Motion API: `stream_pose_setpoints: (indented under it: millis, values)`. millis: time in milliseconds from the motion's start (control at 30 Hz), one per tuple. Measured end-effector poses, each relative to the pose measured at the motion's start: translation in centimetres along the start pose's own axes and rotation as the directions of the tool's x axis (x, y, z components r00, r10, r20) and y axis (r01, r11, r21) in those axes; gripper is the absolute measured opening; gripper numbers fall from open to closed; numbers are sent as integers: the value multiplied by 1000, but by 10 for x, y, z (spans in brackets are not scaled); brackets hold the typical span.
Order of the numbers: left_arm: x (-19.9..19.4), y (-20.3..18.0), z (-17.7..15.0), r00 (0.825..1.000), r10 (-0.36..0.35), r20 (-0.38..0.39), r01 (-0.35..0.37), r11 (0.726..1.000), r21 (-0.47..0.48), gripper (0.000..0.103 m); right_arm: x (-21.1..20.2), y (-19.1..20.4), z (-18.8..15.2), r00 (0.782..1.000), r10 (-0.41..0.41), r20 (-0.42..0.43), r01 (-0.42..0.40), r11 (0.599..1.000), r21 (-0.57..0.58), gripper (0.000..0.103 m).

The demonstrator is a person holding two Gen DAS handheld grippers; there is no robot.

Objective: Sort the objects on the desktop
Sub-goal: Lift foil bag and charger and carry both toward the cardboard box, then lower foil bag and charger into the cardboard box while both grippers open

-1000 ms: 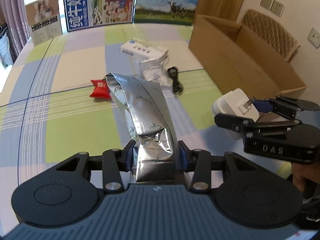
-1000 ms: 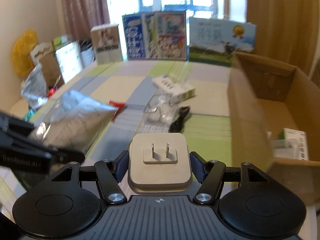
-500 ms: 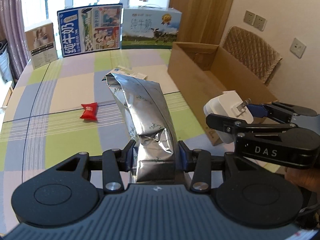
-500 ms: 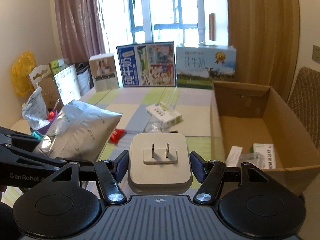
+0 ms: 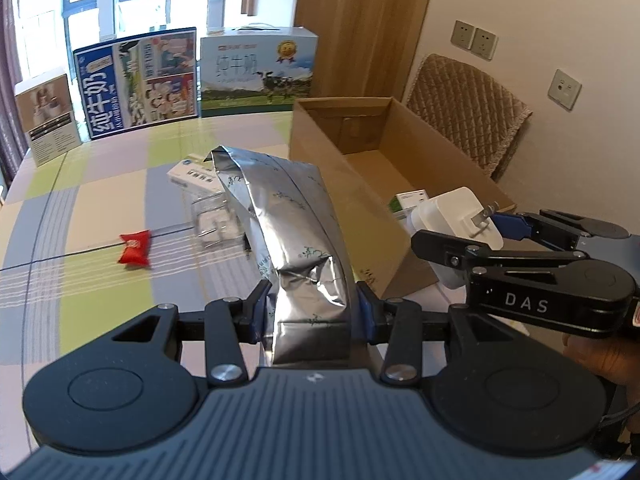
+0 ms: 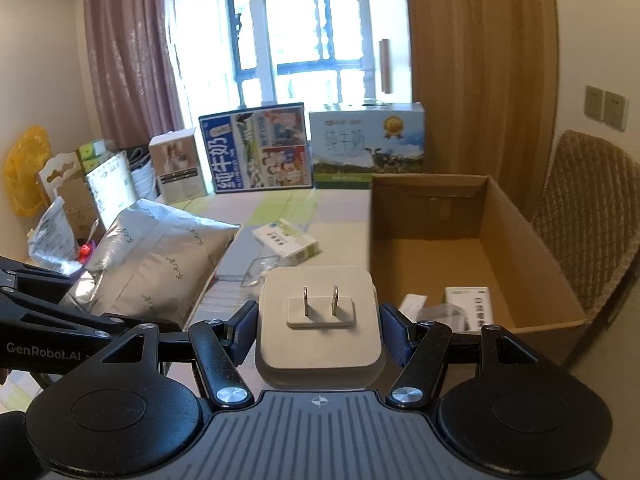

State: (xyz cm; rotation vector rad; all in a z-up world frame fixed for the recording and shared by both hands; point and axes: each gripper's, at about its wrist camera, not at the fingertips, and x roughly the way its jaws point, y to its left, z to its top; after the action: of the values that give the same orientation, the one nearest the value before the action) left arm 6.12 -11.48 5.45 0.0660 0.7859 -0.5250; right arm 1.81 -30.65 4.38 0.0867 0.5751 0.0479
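While both loads hang above the table, you're mid-carry: left gripper (image 5: 312,312) clamped on foil bag (image 5: 292,216), right gripper (image 6: 318,332) clamped on white plug (image 6: 318,320). Next, I'd say: go over cardboard box (image 6: 520,248) w/ each, lower, release.

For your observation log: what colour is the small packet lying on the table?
Red, clearest in left wrist view.
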Motion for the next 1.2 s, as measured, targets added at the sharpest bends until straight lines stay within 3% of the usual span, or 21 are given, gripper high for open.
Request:
stream_pose_setpoints:
  millis: [333, 767, 1200]
  values:
    - [26, -32, 23, 998, -55, -12, 55, 998, 20, 38, -9, -53, 4, 996, -93, 16, 92, 995, 44, 62]
    - [75, -78, 71, 993, -119, -16, 120, 991, 65, 38, 1, -110, 15, 990, -140, 16, 139, 989, 59, 62]
    - [116, -92, 112, 989, -145, 0, 145, 987, 63, 38, 31, -142, 44, 987, -158, 25, 156, 984, 81, 62]
